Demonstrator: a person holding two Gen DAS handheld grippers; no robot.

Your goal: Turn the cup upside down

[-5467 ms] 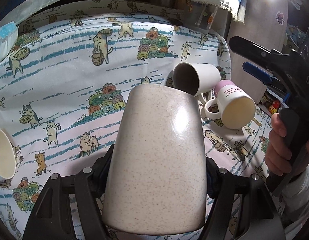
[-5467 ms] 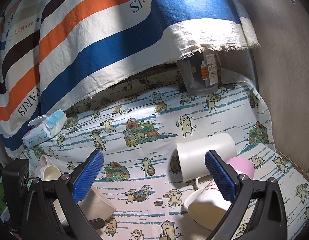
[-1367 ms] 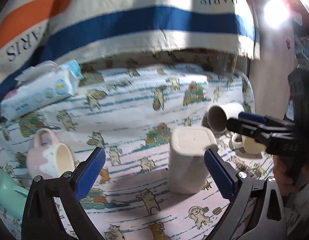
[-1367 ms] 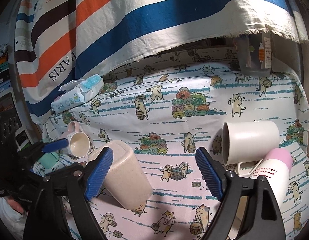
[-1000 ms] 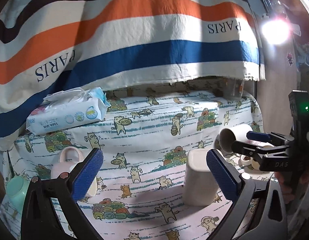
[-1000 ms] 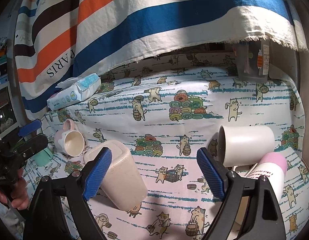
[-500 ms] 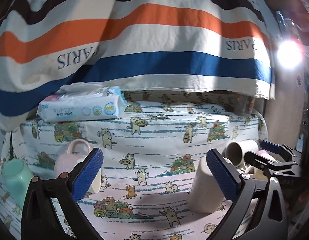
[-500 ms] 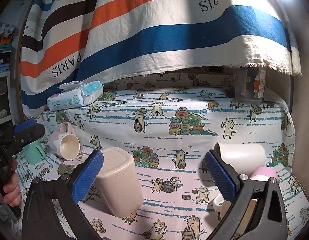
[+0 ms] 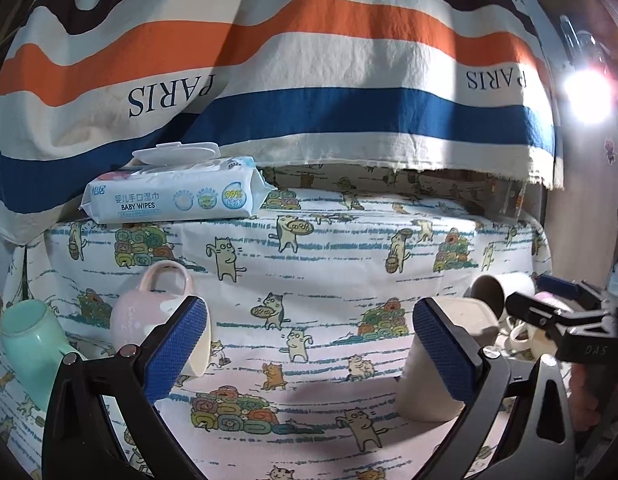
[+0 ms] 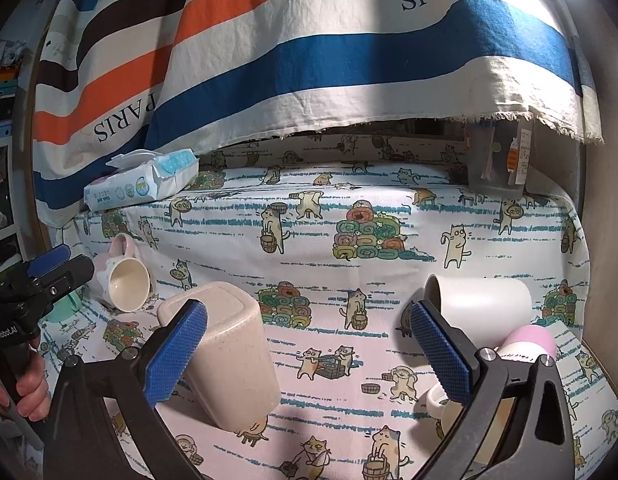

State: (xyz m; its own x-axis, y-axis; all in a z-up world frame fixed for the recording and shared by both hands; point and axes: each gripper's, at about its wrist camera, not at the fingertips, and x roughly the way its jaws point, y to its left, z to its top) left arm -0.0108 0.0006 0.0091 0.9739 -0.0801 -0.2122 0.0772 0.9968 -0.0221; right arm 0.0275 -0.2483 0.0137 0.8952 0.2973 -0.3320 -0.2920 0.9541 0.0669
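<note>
The speckled beige cup [image 10: 225, 356] stands upside down on the cat-print cloth, base up, free of both grippers. It also shows in the left wrist view [image 9: 441, 364], partly behind my right finger pad. My left gripper [image 9: 309, 348] is open and empty, drawn back from the cup; it shows at the left edge of the right wrist view [image 10: 49, 272]. My right gripper [image 10: 305, 352] is open and empty, with the cup behind its left pad; it shows at the right of the left wrist view [image 9: 557, 312].
A pink mug [image 9: 149, 312] and a mint cup [image 9: 29, 344] lie at the left. A white mug [image 10: 481, 308] and a pink-bottomed mug [image 10: 525, 344] lie at the right. A baby wipes pack [image 9: 173, 196] sits at the back under a striped hanging cloth [image 9: 309, 80].
The left gripper set the cup down upside down, opened, and has kept drawing back and up from it. Both views have risen; the cup stays put.
</note>
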